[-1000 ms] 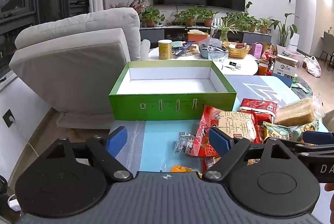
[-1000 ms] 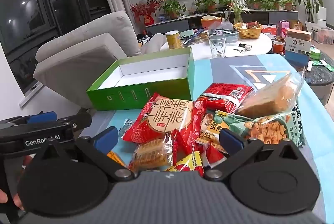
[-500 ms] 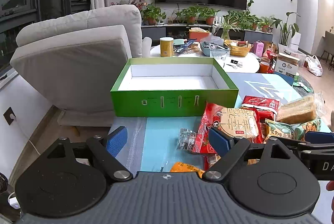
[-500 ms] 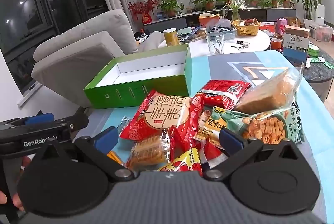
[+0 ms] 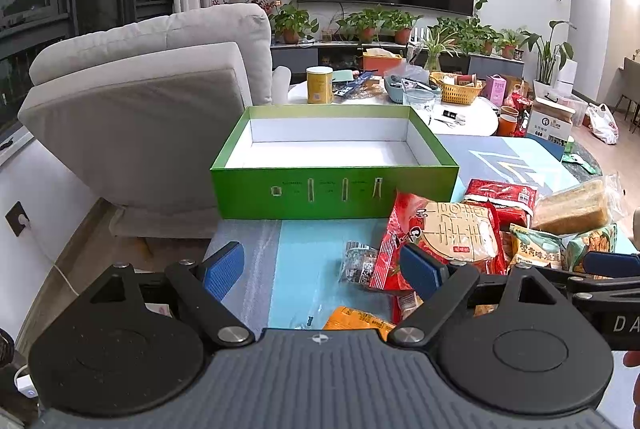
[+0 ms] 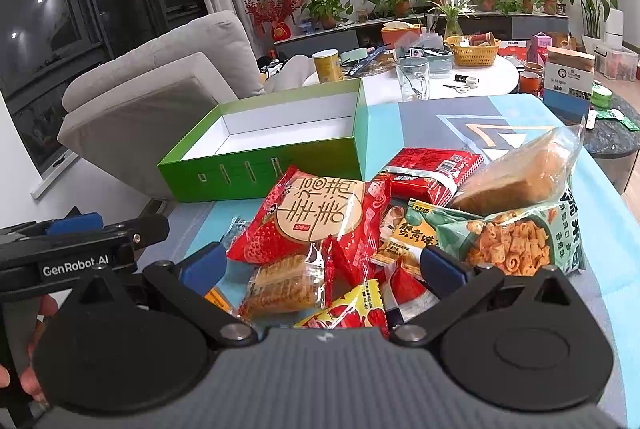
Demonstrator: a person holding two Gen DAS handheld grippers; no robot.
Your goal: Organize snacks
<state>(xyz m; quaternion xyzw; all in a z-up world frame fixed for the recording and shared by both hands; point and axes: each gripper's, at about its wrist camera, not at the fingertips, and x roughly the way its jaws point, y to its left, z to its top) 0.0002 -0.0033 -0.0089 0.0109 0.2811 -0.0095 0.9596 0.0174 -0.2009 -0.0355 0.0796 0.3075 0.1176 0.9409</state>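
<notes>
Nothing looks sorted yet: the green box sits on the desk with its white inside bare, and the snack pile lies loose just right of it; both the left hand-held gripper and the right hand-held gripper hover with jaws apart, holding nothing. The right wrist view shows a wrapped pastry and a yellow sachet low in the pile; the left wrist view instead shows a small clear packet, seemingly set slightly apart from the heap.
</notes>
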